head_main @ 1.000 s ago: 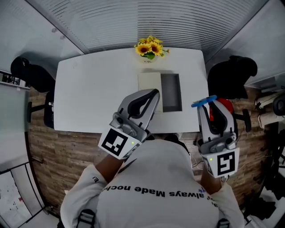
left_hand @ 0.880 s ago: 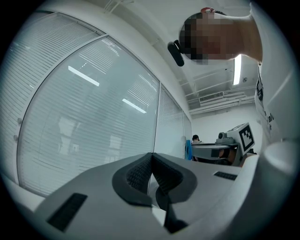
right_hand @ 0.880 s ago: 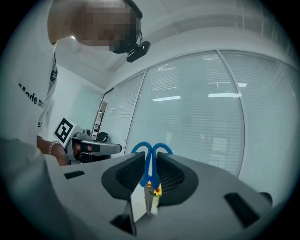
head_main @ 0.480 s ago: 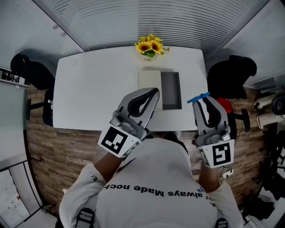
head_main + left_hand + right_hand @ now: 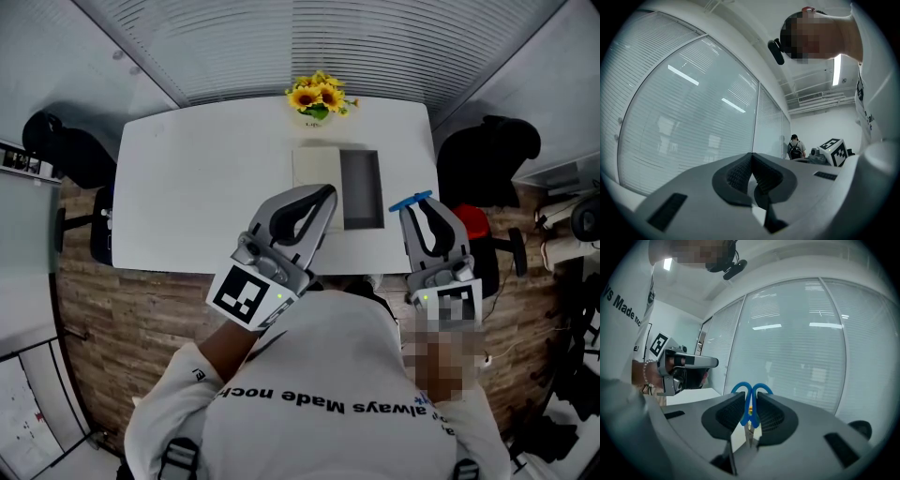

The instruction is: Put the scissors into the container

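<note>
Right gripper (image 5: pixel 413 208): its jaws are closed on a pair of blue-handled scissors with metal blades (image 5: pixel 751 401). They pinch the neck where the two plastic loops join. The loops stick out past the fingertips and the blades point back toward the gripper body.
Left gripper (image 5: pixel 324 195): its jaws are pressed together at the tips with nothing between them. It is held up over the near edge of the white table (image 5: pixel 187 187).
Scissors' place: in the air, in the right gripper. In the head view they sit just right of the near right corner of the dark grey open rectangular container (image 5: pixel 361 192) and not yet over it.
Container: it lies on the table with a pale cream rectangular panel (image 5: pixel 315 173) touching its left side. A bunch of yellow sunflowers (image 5: pixel 317 97) stands just beyond it.
Handling: the scissors look light and stiff. The handles are smooth plastic, so they may swivel in a two-point pinch.
Where to hold: the neck near the pivot seems the right spot, since it keeps the blades closed. The blade tips are sharp, so they are best kept off the container wall.
Writing: the person's white shirt (image 5: pixel 309 375) reads "always Made", and the remaining letters are unclear.
Markers: the left gripper's cube (image 5: pixel 246 300) carries a black-and-white square code with no words.
</note>
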